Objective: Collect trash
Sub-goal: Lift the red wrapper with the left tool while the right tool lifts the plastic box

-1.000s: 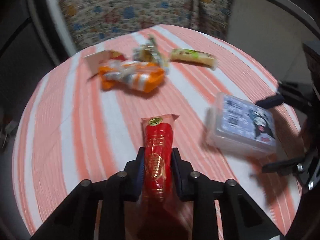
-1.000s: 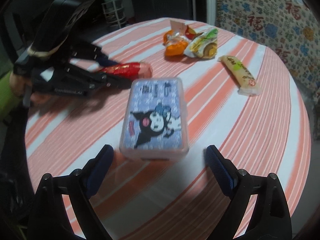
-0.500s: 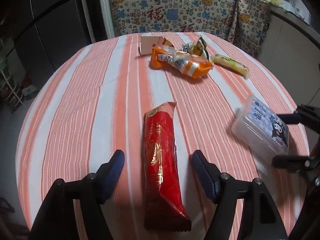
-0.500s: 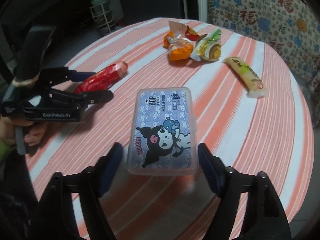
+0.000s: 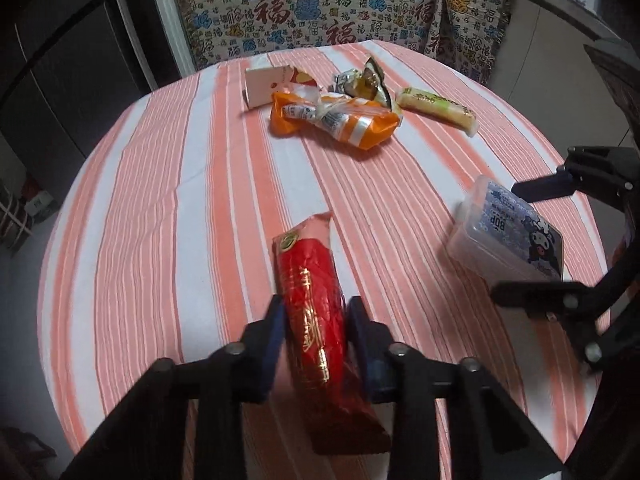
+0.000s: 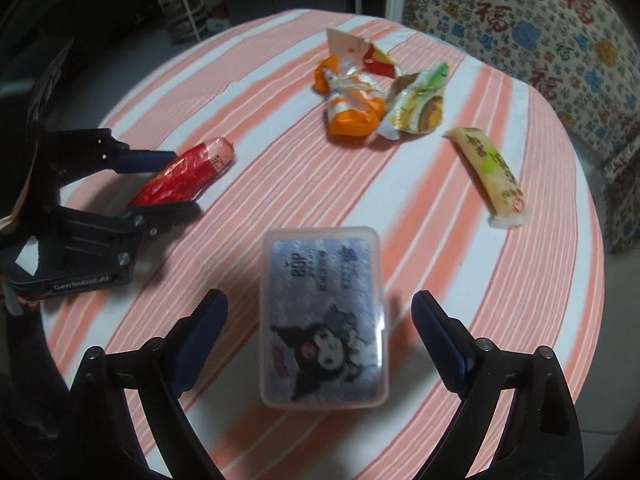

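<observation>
The left gripper [image 5: 316, 322] has just closed its fingers on the red wrapper [image 5: 314, 312], which bears gold characters. The right gripper [image 6: 318, 326] stands wide around a clear box [image 6: 322, 316] labelled "BOP", not touching. Both lie on the striped tabletop [image 5: 160, 208]; more wrappers [image 6: 352, 92] lie farther off.

A round table [image 5: 132, 208] in striped cloth stands before a patterned fabric-draped seat [image 5: 320, 4].
</observation>
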{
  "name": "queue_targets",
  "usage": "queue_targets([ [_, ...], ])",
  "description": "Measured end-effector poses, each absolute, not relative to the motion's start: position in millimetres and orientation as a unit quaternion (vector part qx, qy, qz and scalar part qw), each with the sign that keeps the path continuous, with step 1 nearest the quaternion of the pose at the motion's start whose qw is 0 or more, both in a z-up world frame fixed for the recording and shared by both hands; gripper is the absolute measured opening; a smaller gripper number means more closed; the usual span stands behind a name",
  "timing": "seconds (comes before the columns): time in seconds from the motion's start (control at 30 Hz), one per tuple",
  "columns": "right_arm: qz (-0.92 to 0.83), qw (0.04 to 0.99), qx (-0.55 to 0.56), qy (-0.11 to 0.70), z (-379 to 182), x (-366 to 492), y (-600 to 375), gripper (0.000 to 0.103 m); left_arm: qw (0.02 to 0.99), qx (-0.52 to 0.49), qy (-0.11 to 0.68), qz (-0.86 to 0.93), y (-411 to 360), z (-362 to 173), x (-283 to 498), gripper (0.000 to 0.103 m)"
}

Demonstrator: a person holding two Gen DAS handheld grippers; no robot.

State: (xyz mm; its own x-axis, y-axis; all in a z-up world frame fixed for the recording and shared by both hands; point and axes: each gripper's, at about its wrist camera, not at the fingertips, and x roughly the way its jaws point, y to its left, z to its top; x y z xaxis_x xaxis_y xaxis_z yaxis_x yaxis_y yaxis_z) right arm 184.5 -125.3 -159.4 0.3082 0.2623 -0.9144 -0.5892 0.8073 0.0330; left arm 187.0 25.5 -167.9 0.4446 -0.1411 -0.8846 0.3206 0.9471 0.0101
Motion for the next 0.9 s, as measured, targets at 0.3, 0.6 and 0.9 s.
queue_targets([
  [0.3,0.232,0.821,-0.104,0.511,-139,170,-155,0.064,0.867,0.020,0.476,-0.150,33,-149,161,0.016],
  [0.6,0.210,0.837,-0.068,0.501,-129,155,-186,0.064,0.876,-0.009,0.445,-0.187,0,-137,137,0.010],
  [0.9,0.184,0.845,-0.019,0.501,-128,141,-221,0.064,0.867,-0.020,0.448,-0.219,-38,-138,126,0.008],
])
